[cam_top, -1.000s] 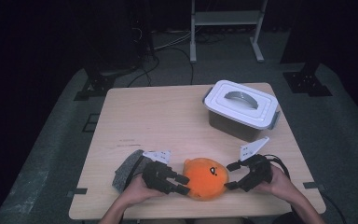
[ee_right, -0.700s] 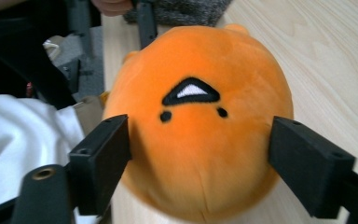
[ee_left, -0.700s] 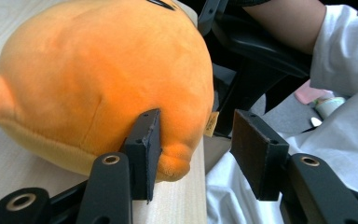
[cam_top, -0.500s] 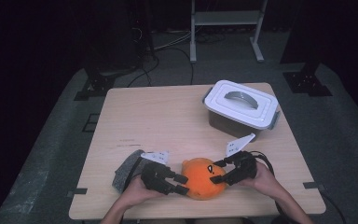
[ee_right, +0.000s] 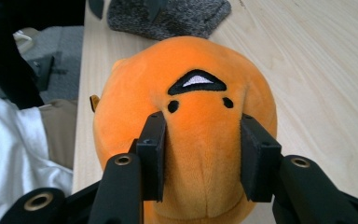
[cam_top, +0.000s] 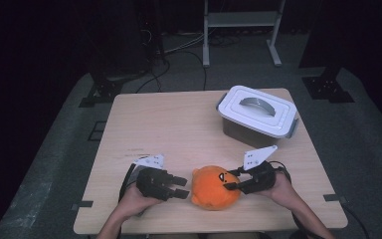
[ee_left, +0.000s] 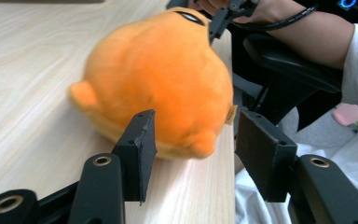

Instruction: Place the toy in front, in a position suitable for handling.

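Note:
An orange plush toy (cam_top: pixel 213 187) with a small stitched face lies near the table's front edge. My right gripper (cam_top: pixel 232 182) reaches in from the right; its jaws have just been closing, and in the right gripper view the pads (ee_right: pixel 154 149) press into the plush toy (ee_right: pixel 191 107) on both sides below the face. My left gripper (cam_top: pixel 181 187) sits just left of the toy. Its jaws have just been opening, and in the left gripper view it (ee_left: pixel 193 154) stands open with the plush toy (ee_left: pixel 158 79) just ahead of the pads, free of them.
A white lidded container (cam_top: pixel 258 112) with a grey handle stands at the back right of the wooden table (cam_top: pixel 179 124). A grey knitted cloth (ee_right: pixel 168 16) lies on the table beyond the toy in the right gripper view. The person's lap is right below the front edge.
My right gripper moved left onto the plush toy and its jaws closed on it. My left gripper drew back a little to the left and its jaws widened off the toy.

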`<state>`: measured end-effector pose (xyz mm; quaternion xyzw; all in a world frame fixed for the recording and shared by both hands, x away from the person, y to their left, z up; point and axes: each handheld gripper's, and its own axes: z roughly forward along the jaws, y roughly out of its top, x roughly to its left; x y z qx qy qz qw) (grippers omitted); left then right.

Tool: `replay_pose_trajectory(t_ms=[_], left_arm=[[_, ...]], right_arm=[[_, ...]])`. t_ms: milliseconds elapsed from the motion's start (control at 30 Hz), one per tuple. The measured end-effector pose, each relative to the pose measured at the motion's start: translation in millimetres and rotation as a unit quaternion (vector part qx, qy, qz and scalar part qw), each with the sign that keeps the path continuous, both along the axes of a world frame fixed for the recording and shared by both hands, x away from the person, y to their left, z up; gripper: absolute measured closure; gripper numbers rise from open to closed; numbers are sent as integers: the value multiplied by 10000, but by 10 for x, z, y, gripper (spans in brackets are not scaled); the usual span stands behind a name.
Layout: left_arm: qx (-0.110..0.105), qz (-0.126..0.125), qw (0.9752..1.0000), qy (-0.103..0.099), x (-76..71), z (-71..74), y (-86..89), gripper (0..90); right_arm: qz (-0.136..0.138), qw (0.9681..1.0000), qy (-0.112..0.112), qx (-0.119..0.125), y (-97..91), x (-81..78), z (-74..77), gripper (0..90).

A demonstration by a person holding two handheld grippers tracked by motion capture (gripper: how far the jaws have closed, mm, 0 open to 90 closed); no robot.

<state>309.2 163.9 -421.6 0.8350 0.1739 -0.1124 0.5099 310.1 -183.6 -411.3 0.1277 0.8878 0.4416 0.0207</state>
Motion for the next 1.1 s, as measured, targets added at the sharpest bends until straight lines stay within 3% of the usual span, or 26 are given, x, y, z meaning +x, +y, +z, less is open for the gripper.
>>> replay_pose_trajectory(t_ms=[133,333,700,1100], left_arm=[[59,163,9998,-63,0,-1,91,444],[96,318,9993,-145,-6,10,170,407],[68,410,9989,-205,-20,23,206,369],[68,576,9979,-288,-23,46,278,307]], right_arm=[[116,9989,451,100,-54,26,-34,420],[24,9971,744,174,-123,50,-23,312],[13,9960,842,293,-171,40,46,261],[-419,9975,506,252,-356,151,204,228]])
